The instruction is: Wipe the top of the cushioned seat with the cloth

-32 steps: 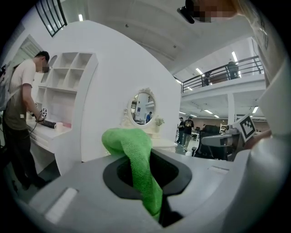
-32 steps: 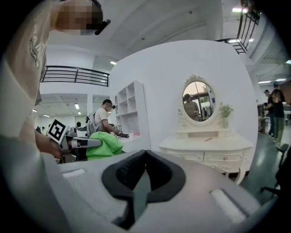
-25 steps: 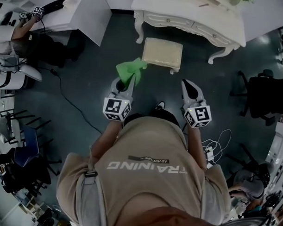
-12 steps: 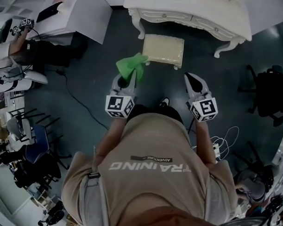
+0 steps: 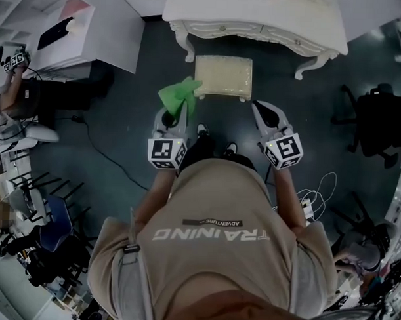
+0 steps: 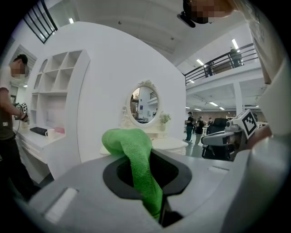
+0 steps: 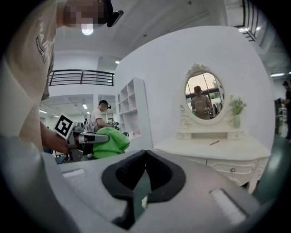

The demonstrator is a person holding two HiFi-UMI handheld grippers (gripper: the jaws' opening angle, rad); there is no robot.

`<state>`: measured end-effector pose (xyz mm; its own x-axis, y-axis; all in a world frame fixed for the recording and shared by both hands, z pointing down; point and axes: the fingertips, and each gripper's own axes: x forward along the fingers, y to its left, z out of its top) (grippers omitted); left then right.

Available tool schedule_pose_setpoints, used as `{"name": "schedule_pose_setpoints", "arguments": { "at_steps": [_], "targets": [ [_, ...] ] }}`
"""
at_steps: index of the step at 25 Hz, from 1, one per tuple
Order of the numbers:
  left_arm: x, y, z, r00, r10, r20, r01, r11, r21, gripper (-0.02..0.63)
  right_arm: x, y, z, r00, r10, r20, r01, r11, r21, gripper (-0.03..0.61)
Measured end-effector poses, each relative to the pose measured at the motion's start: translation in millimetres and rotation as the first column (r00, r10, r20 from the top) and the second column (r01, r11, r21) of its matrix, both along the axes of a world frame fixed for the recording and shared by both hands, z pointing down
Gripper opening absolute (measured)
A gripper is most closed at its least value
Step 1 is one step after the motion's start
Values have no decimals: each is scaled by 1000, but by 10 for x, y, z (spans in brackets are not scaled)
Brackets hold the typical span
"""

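Left claw [image 5: 172, 116] clamps the green cloth [image 5: 178, 96] beside the seat [image 5: 222, 76], at its front-left corner; right claw [image 5: 262, 111], closed and empty, hangs near the seat's front-right corner. Shirt [image 5: 210, 245] reads "TRAINING", "ADVENTURE".

Open studio hall: staged dressing table [image 5: 244, 28], office chairs [image 5: 376, 126], mezzanine railing [image 6: 223, 63]

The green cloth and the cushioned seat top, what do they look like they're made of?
The green cloth looks like microfibre or terry: a fuzzy, matt nap shows where the left gripper pinches it. The seat top looks like pale padded fabric, matt and faintly dimpled; too small here to tell woven cloth from vinyl.
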<state>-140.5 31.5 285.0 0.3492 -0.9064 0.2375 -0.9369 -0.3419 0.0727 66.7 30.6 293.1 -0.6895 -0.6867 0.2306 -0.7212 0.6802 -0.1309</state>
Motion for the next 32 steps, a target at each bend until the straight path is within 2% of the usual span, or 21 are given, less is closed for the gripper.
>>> {"name": "schedule_pose_setpoints", "arguments": {
  "at_steps": [6, 9, 14, 16, 19, 23, 27, 32],
  "targets": [
    [-345, -451, -82, 997, 68, -21, -67, 997, 37, 48, -414, -339, -202, 999, 50, -21, -49, 998, 33, 2],
    [-596, -691, -98, 996, 84, -23, -83, 995, 56, 48, -553, -583, -247, 993, 112, -45, -110, 993, 45, 2],
    [-955, -1011, 12, 994, 111, 24, -112, 990, 91, 48, -747, -763, -288, 982, 186, -33, -184, 981, 64, 2],
    [-947, -1104, 117, 991, 133, 32, -135, 988, 78, 48, -739, -759, -234, 978, 204, -44, -202, 978, 55, 2],
    [-882, -1152, 223, 984, 176, -7, -176, 983, 55, 48, -718, -735, -106, 969, 241, -57, -240, 970, 27, 2],
    [-870, -1147, 357, 981, 189, -33, -189, 982, 20, 48, -738, -773, -60, 960, 275, -54, -274, 962, 12, 2],
    [-762, -1159, 540, 982, 186, -42, -187, 982, -31, 48, -695, -886, -69, 965, 257, -57, -256, 966, 26, 2],
    [-598, -1218, 490, 987, 162, -21, -163, 986, -34, 48, -547, -1017, 86, 974, 224, -26, -224, 974, -21, 2]
  ]
}}
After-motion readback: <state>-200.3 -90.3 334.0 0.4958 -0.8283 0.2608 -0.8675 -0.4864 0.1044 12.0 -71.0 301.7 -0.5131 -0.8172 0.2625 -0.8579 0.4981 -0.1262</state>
